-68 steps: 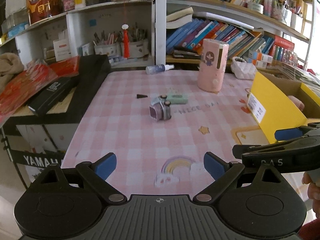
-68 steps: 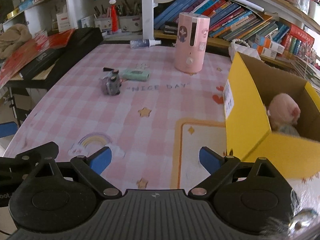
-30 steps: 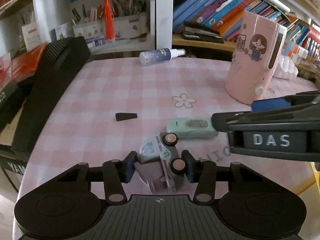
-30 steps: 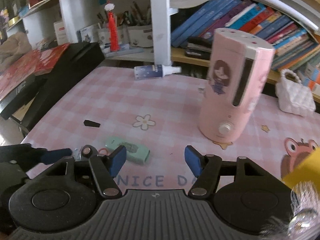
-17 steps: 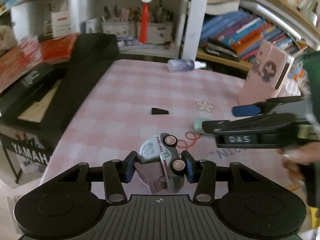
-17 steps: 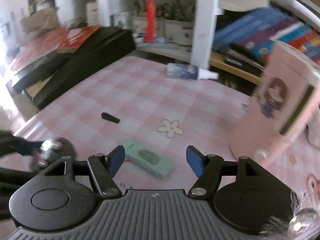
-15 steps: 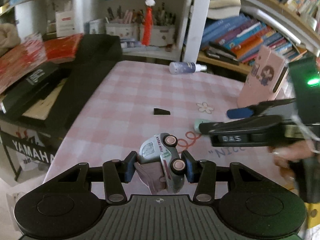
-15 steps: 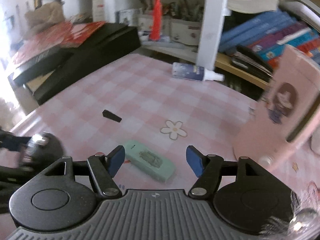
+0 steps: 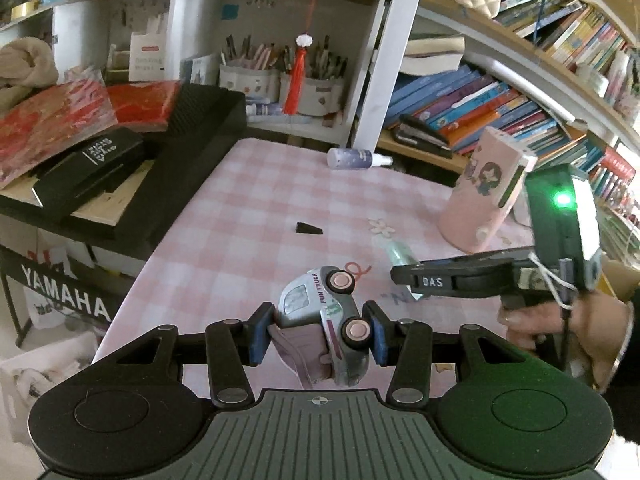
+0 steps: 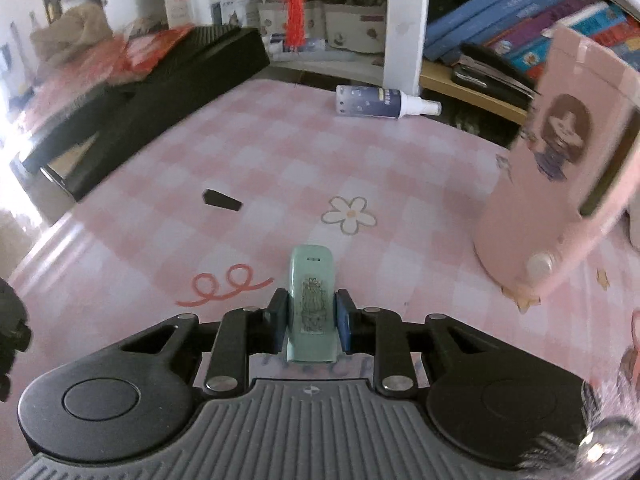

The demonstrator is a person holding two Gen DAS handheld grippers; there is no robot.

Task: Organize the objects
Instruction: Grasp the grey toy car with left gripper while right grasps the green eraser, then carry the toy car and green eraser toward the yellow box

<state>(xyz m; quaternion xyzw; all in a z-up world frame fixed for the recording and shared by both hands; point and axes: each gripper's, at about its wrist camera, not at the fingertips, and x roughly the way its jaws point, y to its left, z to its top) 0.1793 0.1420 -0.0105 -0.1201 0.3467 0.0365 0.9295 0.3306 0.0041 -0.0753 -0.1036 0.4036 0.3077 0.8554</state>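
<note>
My left gripper [image 9: 318, 336] is shut on a grey toy truck [image 9: 326, 326] with pink wheels, held on its side above the pink checked table [image 9: 248, 216]. My right gripper [image 10: 312, 326] is shut on a mint green case [image 10: 311, 304] with a cactus picture, low over the table. The right gripper also shows in the left wrist view [image 9: 404, 276], to the right of the truck, with the mint case [image 9: 398, 252] between its fingers.
A tall pink dispenser [image 10: 560, 168] stands at the right. A spray bottle [image 10: 380, 106] lies at the table's far edge. A small black wedge [image 10: 222, 199] lies left of centre. Black cases [image 9: 132, 168] sit off the table's left edge. Bookshelves stand behind.
My right gripper has closed on the mint case, which was lying loose between its open fingers. My left gripper has lifted the toy truck a little higher.
</note>
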